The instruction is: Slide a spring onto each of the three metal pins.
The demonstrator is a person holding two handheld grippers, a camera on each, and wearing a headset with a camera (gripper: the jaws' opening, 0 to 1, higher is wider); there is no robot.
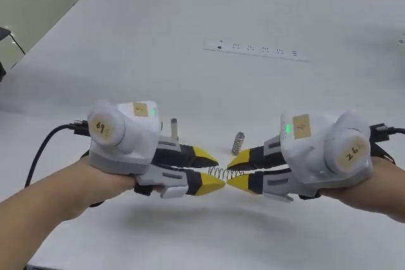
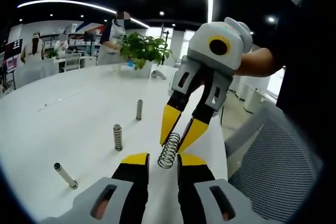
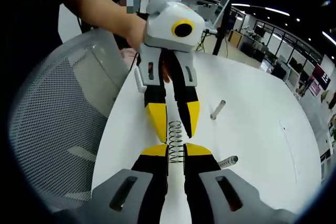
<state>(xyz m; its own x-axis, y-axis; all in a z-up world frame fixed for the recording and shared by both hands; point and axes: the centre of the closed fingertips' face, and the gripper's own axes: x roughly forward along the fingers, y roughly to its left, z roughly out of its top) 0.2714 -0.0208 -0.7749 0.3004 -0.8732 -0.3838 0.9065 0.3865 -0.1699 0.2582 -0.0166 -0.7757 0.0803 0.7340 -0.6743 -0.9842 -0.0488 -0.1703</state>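
We reckon the light, bendy spring (image 1: pixel 219 172) wants end grips: right gripper (image 1: pixel 233 173) at three o'clock pinches one, left gripper (image 1: pixel 215 170) at nine nearly closed, hold unclear

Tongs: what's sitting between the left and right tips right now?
A spring, running from the left tongs to the right tongs; plainest in the left gripper view.

Each gripper, left (image 1: pixel 216 170) and right (image 1: pixel 230 172), has a rounded white-and-grey shell and black jaws tipped in yellow. A round tan sticker with a handwritten number sits on the rear end, and a square tan label sits on top. A black cable (image 1: pixel 47 140) leaves the back. A green light glows beside the right one's label.
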